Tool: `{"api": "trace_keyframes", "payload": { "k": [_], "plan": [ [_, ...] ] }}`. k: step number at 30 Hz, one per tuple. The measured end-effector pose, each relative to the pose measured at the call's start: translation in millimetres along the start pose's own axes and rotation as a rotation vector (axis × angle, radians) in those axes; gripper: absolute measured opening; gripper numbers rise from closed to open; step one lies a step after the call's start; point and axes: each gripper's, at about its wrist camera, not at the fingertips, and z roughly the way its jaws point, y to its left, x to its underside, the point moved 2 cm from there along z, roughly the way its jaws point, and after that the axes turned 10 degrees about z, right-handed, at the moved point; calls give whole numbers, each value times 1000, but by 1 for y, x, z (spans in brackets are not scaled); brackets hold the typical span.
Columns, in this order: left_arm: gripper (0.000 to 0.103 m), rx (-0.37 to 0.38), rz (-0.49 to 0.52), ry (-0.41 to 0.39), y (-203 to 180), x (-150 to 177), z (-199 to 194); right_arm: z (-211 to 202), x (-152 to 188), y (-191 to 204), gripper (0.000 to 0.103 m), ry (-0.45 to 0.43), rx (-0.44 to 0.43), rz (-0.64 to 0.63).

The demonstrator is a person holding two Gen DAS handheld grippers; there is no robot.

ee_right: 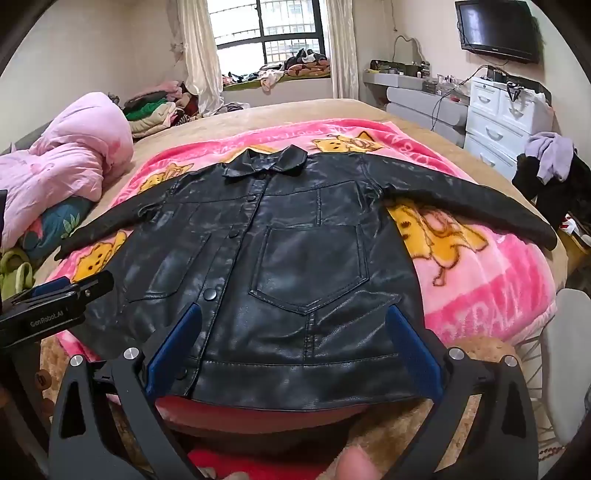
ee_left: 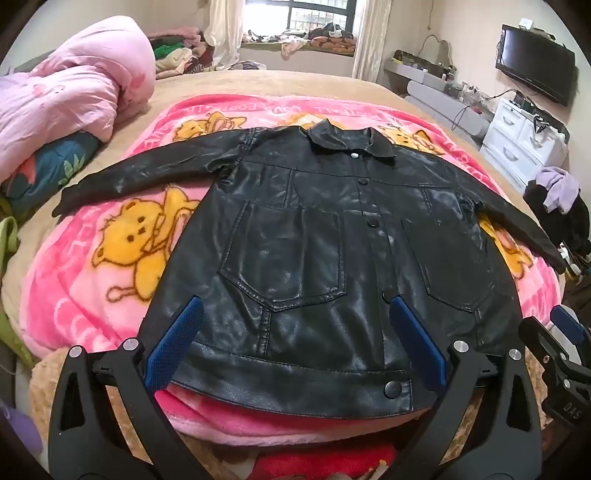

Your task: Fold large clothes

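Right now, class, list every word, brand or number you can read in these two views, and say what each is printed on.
"GenRobot.AI": white print on the body of the left tongs, right wrist view.
"FOOTBALL": pale letters along the far border of the pink blanket, upside down; the words beside it are too blurred.
White marks on the right tongs body, left wrist view: unreadable.
The TV logo: too small.

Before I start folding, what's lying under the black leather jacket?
The black leather jacket lies spread flat, front up, on a pink fleece blanket with yellow bear prints, over a tan bed cover. Whatever sits directly beneath the jacket's body is covered.
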Motion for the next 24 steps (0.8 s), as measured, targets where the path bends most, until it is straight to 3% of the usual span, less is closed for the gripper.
{"api": "trace_keyframes", "payload": {
  "k": [24],
  "plan": [
    [94,12,-7,-10,0,-1,-4,-4,3,2,99,-7,9,-18]
  ]
}}
